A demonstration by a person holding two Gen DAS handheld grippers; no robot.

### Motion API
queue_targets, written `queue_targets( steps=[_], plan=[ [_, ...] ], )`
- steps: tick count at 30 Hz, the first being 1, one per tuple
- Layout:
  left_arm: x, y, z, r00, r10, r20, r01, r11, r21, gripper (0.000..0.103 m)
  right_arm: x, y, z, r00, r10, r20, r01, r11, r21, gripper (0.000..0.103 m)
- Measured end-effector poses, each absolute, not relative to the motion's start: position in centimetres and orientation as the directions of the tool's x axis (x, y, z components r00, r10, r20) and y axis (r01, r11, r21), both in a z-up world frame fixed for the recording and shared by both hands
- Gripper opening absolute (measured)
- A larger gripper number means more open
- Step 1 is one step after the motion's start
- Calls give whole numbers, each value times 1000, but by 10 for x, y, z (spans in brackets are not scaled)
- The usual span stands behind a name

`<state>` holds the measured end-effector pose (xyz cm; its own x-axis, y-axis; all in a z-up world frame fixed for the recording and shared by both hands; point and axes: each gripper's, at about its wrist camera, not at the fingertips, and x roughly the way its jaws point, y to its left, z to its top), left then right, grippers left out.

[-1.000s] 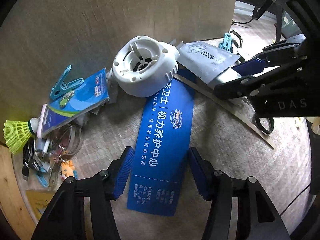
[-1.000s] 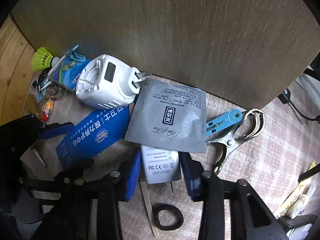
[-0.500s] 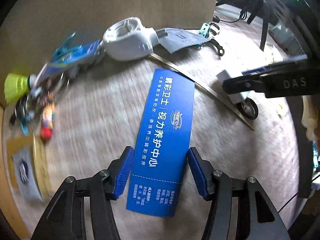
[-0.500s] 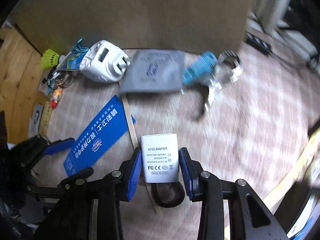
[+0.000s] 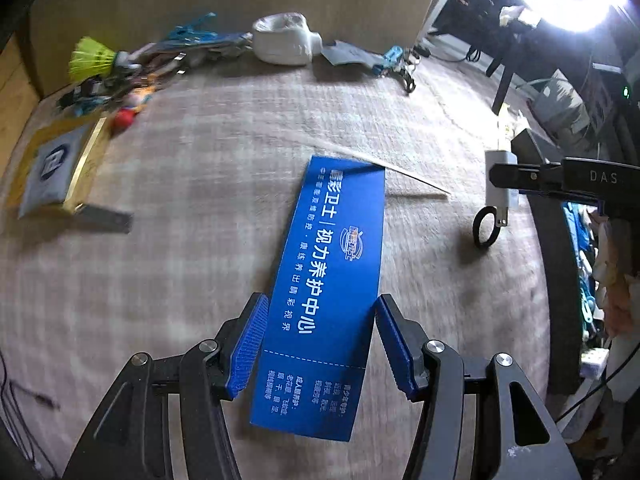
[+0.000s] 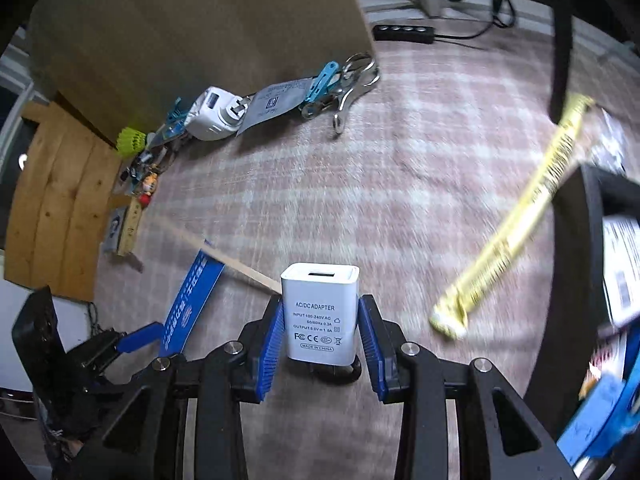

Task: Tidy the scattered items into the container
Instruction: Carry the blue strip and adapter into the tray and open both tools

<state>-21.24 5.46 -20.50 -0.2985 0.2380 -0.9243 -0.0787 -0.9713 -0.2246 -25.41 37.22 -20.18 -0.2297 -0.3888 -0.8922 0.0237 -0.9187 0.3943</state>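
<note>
Both grippers: loaded.
L gripper (image 5: 318,346): clamps blue card (image 5: 326,280), long axis fwd.
R gripper (image 6: 320,340): clamps adapter (image 6: 319,312); dark bin (image 6: 576,264) nearer R, on its right.

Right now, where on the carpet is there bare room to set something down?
The widest bare carpet lies between the metal clip by the board and the yellow tape measure. Another patch lies left of the blue card, below the ruler. The strip along the board is crowded: shuttlecock, white plug, grey sachet.

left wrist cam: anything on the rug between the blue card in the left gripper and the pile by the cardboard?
Bare plaid rug from blue paper card up to white round plastic housing.
</note>
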Motion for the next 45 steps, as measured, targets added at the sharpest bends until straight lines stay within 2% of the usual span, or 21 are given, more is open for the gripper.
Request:
queue_targets(
  steps=[9, 12, 22, 34, 45],
  plan=[
    [-173, 25, -152, -350, 256, -901, -80, -966, -244, 60, -229, 379, -179, -280, -416, -865, 13, -903, 429, 33],
    [-177, 34, -150, -364, 229, -903, -100, -973, -207, 60, -221, 386, -166, -310, -430, -848, 11, -894, 449, 33],
    [-183, 90, -137, -363, 305, -881, -202, -948, -245, 60, -188, 417, -136, -366, -412, -834, -11, -894, 447, 33],
    [-219, 233, -137, -275, 432, -859, -334, -881, -336, 60, -121, 533, -129, -398, -264, -879, -196, -911, 362, 33],
    [-233, 387, -140, -228, 435, -871, -463, -836, -296, 60, -85, 602, -146, -369, -190, -910, -325, -891, 318, 34]
  ],
)
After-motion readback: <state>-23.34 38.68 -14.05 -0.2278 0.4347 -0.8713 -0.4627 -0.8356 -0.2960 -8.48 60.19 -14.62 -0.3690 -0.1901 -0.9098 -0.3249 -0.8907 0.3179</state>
